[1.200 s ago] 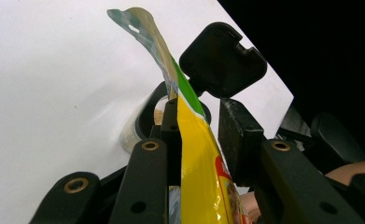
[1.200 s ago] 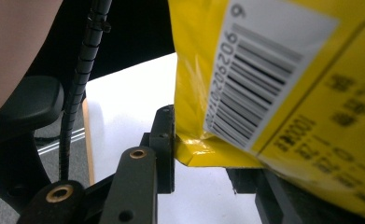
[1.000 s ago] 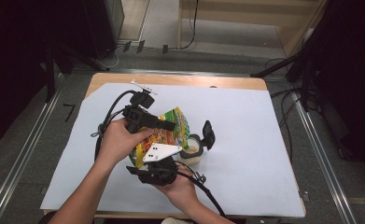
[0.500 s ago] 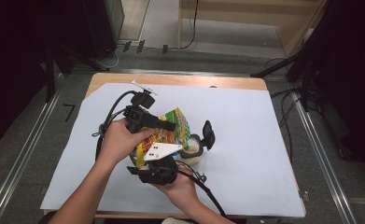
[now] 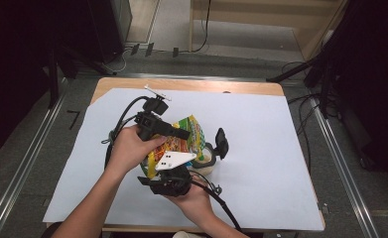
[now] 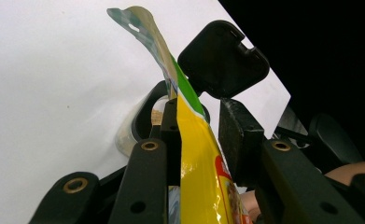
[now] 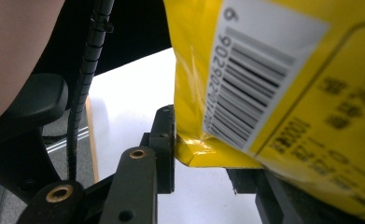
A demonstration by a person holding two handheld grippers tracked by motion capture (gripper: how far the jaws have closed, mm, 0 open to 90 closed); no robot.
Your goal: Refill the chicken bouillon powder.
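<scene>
In the high view, a yellow snack bag (image 5: 181,141) is held up over the middle of a table covered by a white sheet (image 5: 281,148), between two hand-held grippers. The left gripper (image 5: 174,133) is seen on the bag's far left side, gripped by the person's left hand (image 5: 129,148), with its cable looping off to the left. The right gripper (image 5: 169,173) is seen at the bag's near edge, held from below by the right hand (image 5: 194,198); a grey three-cornered plate (image 5: 174,159) lies on top of it. Just right of the bag a small pale container (image 5: 206,161) stands on the sheet, its black hinged lid (image 5: 222,143) swung up and open.

In the left gripper view, the bag (image 6: 199,154) is seen edge-on, passing upward between the two black jaws. It lies against the left jaw, while a narrow gap is left to the right jaw, so whether the bag is actually clamped cannot be told. The bag's green top edge is tilted over the container (image 6: 145,121), whose mouth is open and in which pale contents are seen; the lid (image 6: 222,60) stands up behind it.

In the right gripper view, the bag's lower corner (image 7: 213,154), with a barcode above it, sits between the jaws. The left jaw is touched by the corner; the right jaw is largely covered by the bag, so the grip cannot be judged.
</scene>
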